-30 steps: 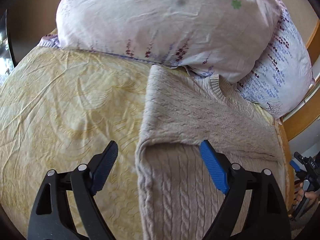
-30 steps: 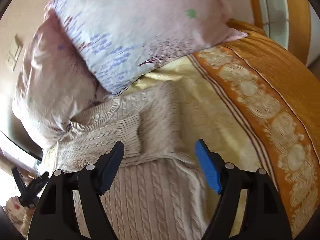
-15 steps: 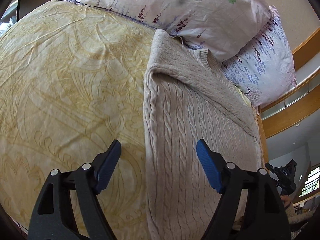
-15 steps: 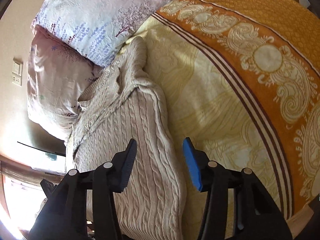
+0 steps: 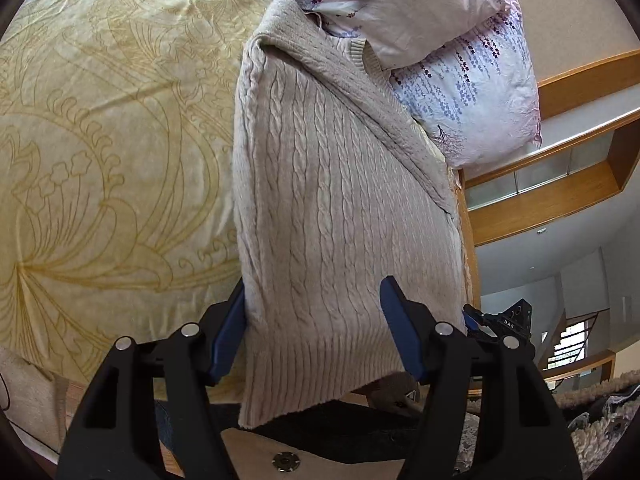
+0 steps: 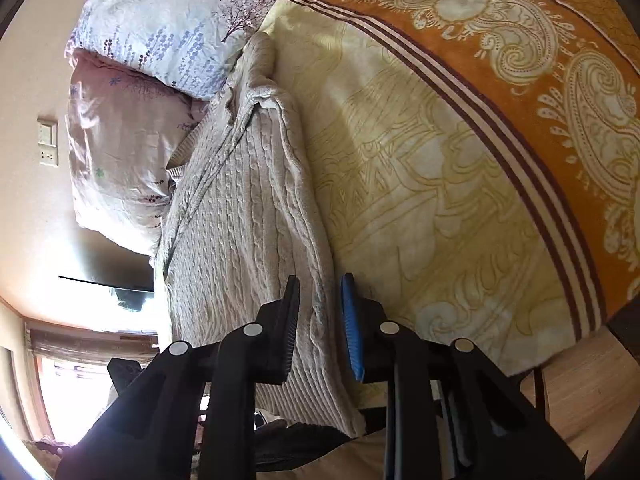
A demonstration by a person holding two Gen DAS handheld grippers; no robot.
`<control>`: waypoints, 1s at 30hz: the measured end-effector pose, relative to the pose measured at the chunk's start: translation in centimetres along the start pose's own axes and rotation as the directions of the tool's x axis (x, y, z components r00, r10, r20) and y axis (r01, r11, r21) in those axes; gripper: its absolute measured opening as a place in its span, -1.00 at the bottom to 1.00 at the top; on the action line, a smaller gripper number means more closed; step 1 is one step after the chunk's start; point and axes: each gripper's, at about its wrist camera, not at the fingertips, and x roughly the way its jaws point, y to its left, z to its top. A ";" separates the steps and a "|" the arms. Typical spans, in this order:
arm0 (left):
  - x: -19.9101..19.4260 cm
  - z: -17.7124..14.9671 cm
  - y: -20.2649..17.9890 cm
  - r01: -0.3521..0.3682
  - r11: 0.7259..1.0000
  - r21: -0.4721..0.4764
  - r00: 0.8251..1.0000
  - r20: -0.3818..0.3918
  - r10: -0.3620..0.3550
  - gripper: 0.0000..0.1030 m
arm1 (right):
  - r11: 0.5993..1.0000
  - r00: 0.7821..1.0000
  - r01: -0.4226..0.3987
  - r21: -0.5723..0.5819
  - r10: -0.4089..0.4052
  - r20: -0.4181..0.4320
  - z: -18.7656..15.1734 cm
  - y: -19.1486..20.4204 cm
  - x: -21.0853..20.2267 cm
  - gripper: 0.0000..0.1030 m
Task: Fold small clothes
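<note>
Left gripper (image 5: 316, 326): jaws spread wide, straddling the knit hem. Right gripper (image 6: 320, 330): jaws nearly closed, pinching the sweater's right edge.

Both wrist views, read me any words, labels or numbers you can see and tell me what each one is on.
"DAS", roughly: small white letters on the black right gripper body in the left wrist view; too small to be sure.
Wall switch plate in the right wrist view: no readable marking.
Sweater, pillows and bedspread: patterns only, no text.

Sweater (image 5: 340, 208) cable-knit, matt; bedspread (image 5: 100, 140) smooth cloth.
</note>
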 end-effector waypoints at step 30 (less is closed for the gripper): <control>1.2 0.8 -1.5 0.055 0.997 0.052 0.991 -0.121 -0.048 -0.83 | 0.953 0.992 -0.130 -0.274 0.126 -0.034 -0.5 5.3 0.8 -0.83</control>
